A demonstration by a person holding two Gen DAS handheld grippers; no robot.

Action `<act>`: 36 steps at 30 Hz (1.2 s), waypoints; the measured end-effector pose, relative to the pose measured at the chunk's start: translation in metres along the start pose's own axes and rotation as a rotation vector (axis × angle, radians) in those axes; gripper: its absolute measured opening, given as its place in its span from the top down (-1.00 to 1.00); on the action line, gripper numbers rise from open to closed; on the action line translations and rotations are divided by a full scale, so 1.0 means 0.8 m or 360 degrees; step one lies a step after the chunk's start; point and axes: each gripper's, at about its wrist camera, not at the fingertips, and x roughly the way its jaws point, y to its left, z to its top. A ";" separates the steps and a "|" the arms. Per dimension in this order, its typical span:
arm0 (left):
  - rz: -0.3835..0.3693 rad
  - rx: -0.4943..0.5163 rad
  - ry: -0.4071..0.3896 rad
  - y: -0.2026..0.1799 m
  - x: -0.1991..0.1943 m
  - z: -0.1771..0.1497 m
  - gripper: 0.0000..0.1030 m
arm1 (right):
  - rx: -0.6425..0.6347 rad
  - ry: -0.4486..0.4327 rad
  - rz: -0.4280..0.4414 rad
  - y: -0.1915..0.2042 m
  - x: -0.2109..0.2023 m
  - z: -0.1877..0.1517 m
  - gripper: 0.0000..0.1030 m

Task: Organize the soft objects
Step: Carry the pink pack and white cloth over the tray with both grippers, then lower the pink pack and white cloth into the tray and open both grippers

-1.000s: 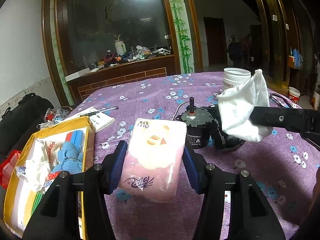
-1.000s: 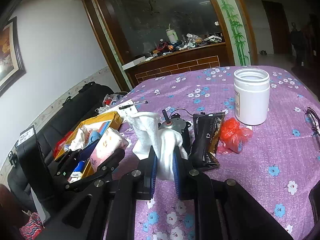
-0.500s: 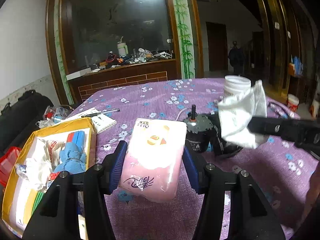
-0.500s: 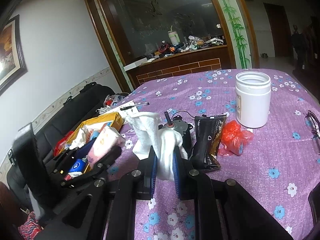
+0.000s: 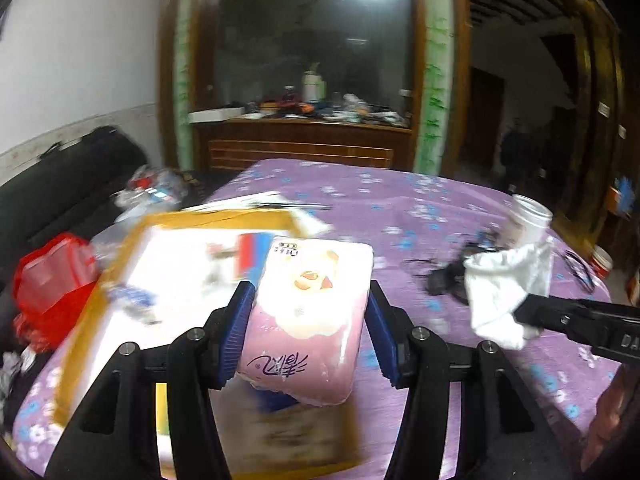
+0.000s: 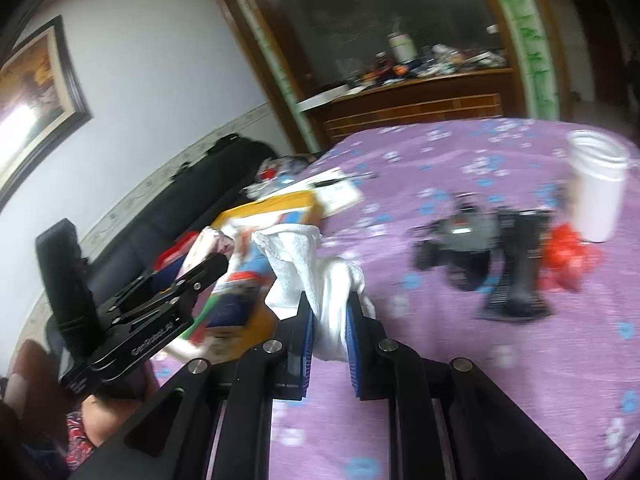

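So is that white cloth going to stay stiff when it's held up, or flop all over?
Probably floppy: the white cloth bunches where the right tongs pinch it, and its loose ends droop to both sides. It likely weighs little, since a pinch on one fold holds it all. It seems unlikely to slip, as the pads squeeze it tightly.

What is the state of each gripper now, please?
Left gripper: closed on the pink tissue pack.
Right gripper: closed on the white cloth.
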 end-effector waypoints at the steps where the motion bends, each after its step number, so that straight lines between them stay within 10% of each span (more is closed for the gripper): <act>1: 0.0042 -0.0031 0.0008 0.018 -0.002 -0.002 -0.04 | -0.0007 0.0014 0.0021 0.009 0.006 0.001 0.71; 14: 0.0255 -0.0287 0.0199 0.137 0.015 -0.045 -0.05 | -0.0206 0.0212 0.0183 0.145 0.119 -0.002 0.67; 23: 0.0182 -0.0365 0.0259 0.156 0.026 -0.052 -0.10 | -0.0179 0.0309 0.0142 0.149 0.161 -0.016 0.54; 28: 0.0176 -0.0404 0.0265 0.160 0.024 -0.050 -0.18 | -0.0157 0.0274 0.0158 0.148 0.154 -0.009 0.03; 36: 0.0146 -0.0352 0.0189 0.141 0.002 -0.035 -0.22 | -0.0084 0.0211 0.0179 0.130 0.125 0.001 0.01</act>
